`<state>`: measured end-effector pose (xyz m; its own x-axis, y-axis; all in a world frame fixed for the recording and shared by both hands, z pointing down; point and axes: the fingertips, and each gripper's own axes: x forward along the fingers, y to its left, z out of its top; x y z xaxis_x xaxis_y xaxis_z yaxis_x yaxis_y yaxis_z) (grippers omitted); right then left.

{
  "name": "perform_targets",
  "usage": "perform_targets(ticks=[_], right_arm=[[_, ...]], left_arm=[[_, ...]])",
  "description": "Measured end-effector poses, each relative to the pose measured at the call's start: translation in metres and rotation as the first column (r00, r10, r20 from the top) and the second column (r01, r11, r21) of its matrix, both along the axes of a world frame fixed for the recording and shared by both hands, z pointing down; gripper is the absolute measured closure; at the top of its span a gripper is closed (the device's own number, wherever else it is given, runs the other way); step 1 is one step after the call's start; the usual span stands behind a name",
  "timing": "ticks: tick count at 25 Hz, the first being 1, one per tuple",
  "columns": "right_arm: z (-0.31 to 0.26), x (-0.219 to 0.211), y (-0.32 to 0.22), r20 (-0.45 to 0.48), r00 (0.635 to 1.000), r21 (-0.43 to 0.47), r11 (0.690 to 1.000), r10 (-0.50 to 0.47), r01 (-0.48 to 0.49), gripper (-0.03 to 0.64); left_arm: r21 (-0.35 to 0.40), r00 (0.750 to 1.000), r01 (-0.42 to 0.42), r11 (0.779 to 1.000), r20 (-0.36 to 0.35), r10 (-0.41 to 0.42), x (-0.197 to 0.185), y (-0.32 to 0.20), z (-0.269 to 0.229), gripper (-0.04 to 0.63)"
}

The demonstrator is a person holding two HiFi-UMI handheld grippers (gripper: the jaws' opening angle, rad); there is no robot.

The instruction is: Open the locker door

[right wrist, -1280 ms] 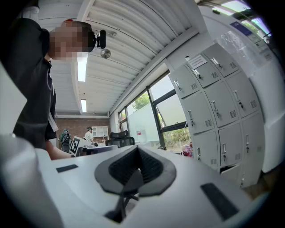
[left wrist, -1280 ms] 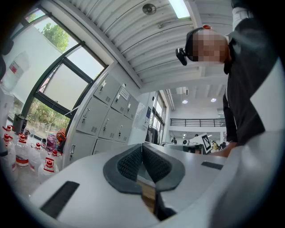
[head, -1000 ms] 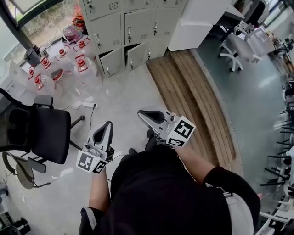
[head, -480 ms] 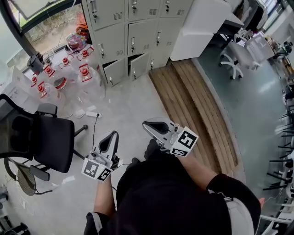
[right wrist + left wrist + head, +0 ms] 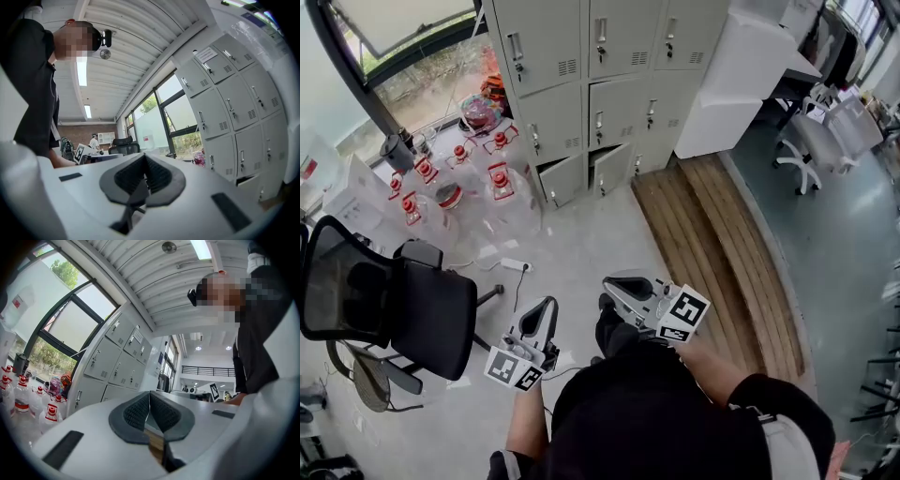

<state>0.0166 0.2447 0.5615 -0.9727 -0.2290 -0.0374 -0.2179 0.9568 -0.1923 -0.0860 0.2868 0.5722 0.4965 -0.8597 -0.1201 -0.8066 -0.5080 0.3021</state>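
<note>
Along the top edge, the lockers (image 5: 609, 56) are cut off.

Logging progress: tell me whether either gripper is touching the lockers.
No: the left gripper and right gripper hover over the floor, apart from the lockers.

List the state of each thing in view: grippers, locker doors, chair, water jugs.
left gripper: shut, nothing between the jaws
right gripper: shut, nothing between the jaws
two bottom locker doors: ajar
upper locker doors: closed
office chair: upright, nobody in it
water jugs: upright on the floor, red caps on
</note>
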Motion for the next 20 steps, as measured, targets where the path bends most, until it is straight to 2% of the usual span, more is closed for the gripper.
perform_targets(ticks=[5, 15, 20], right_arm=[[-0.007, -0.026, -0.062, 0.038, 0.999, 0.006, 0.999, -0.031, 0.031, 0.606], [-0.034, -0.043, -0.193, 0.061, 0.994, 0.025, 0.995, -0.094, 0.092, 0.606], [-0.038, -0.059, -0.248, 0.078, 0.988, 0.036, 0.991, -0.132, 0.13, 0.606]], left_arm=[[-0.019, 1.0, 0.008, 1.0, 0.029, -0.007, -0.019, -0.061, -0.002, 0.578], [0.03, 0.995, 0.059, 0.998, 0.082, -0.061, -0.051, -0.198, -0.056, 0.578], [0.021, 0.99, 0.087, 0.996, 0.107, -0.089, -0.069, -0.251, -0.062, 0.578]])
